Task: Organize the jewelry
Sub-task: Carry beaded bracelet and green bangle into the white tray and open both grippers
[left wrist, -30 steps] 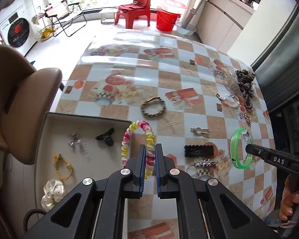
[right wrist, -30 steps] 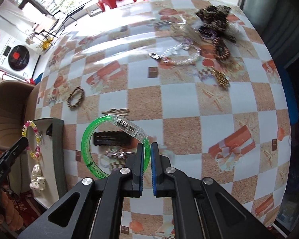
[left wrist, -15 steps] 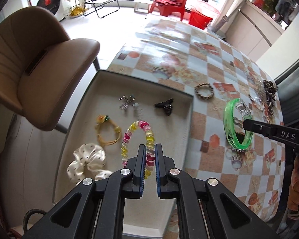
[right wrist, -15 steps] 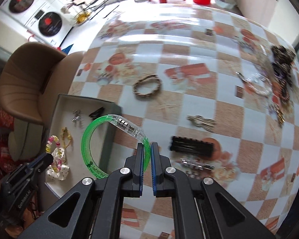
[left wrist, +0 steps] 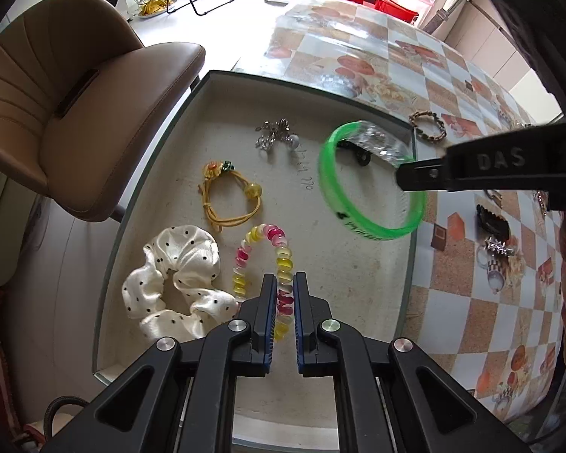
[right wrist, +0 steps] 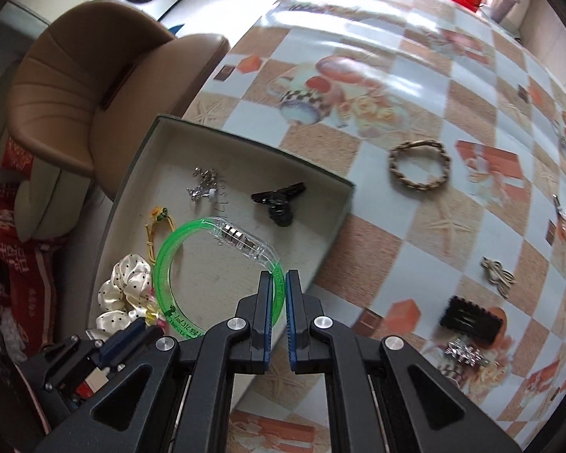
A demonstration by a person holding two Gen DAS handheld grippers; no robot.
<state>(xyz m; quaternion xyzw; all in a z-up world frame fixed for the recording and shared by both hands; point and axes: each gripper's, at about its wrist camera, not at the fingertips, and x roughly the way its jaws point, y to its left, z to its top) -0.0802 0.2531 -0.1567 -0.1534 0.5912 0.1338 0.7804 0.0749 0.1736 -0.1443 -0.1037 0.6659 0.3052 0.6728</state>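
Both grippers have moved from the table to above the beige tray (left wrist: 162, 143).

Nearest, the left gripper (left wrist: 281, 298) pinches a coiled pink-and-yellow hair tie (left wrist: 262, 241) beside a polka-dot scrunchie (left wrist: 177, 279). Beyond, the right gripper (right wrist: 281, 294) clamps a green bangle (right wrist: 169, 271) above the tray. Farther off, a braided bracelet (right wrist: 420, 170) lies on the table.

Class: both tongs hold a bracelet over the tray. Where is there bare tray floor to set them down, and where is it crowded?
Bare floor lies in the tray's near right part, beside the white scrunchie, under the green bangle. Crowded: the left and far side, with yellow hair tie, silver earrings and black clip.
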